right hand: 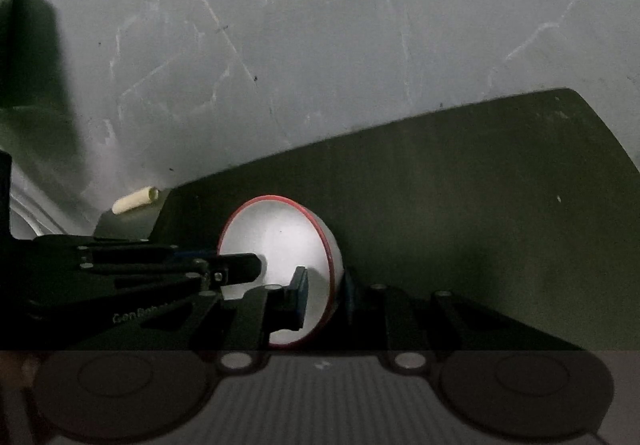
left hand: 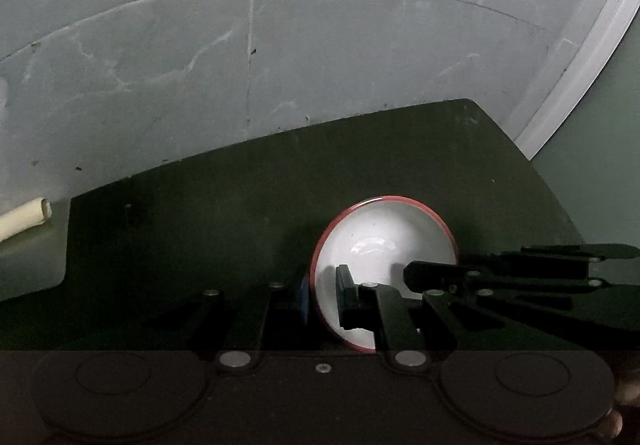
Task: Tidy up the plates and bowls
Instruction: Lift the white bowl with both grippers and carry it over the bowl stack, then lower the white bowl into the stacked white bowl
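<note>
white glossy bowl (left hand: 384, 241) with red rim, left gripper (left hand: 322, 297) pinching its wall, right gripper (right hand: 326, 295) pinching opposite wall, over matte dark-green table (left hand: 240, 181), grey veined floor tiles (left hand: 160, 45)

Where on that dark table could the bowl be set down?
The dark table is bare left of the red-rimmed bowl, toward the notched corner by the cream tube, and behind the bowl up to the far edge. It is crowded at the bowl, where the left tool and right tool grip its rim.

Left gripper (left hand: 325, 295) clamped shut, right gripper (right hand: 325, 295) clamped shut, both angled downward, tips meeting
</note>
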`<state>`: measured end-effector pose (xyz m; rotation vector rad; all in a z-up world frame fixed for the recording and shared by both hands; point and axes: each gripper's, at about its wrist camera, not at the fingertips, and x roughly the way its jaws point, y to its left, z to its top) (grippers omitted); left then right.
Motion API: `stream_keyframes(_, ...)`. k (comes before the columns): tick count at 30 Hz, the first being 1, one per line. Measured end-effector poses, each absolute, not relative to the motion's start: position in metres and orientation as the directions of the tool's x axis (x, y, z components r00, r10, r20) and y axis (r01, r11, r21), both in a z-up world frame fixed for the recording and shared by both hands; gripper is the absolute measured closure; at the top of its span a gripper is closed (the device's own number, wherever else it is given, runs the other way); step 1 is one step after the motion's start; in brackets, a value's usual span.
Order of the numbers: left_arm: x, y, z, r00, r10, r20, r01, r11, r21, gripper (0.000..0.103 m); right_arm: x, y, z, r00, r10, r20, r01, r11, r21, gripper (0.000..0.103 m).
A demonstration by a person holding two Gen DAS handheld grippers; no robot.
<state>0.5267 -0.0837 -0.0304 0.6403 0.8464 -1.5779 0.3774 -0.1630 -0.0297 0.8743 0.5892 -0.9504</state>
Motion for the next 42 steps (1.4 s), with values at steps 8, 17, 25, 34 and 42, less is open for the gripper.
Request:
stream_keyframes(8,0.527,-0.061,-0.016,-0.222,-0.603,-0.767,0.975,-0.127,-0.183,0.089,0.371,-0.124,-0.005,0.448,-0.509,-0.735,0.894,0.253,0.370,0.093)
stream_keyframes(17,0.529,-0.006,0.002,-0.320,-0.574,-0.754,0.946,-0.237,-0.221,0.090,0.362,-0.053,0.021,0.417,-0.538,-0.733,0.907,0.188,0.378,0.092)
stream_keyframes(25,0.531,0.039,0.004,-0.357,-0.526,-0.772,0.930,-0.274,-0.244,0.089,0.367,0.001,0.033,0.375,-0.525,-0.764,0.919,0.102,0.381,0.092)
stream_keyframes(34,0.533,0.060,-0.011,-0.371,-0.446,-0.815,0.923,-0.274,-0.271,0.089,0.371,0.032,0.025,0.360,-0.448,-0.818,0.925,0.058,0.375,0.092)
stream_keyframes(42,0.536,0.063,-0.020,-0.335,-0.413,-0.847,0.935,-0.254,-0.246,0.089,0.376,0.034,0.016,0.373,-0.415,-0.830,0.922,0.061,0.383,0.092)
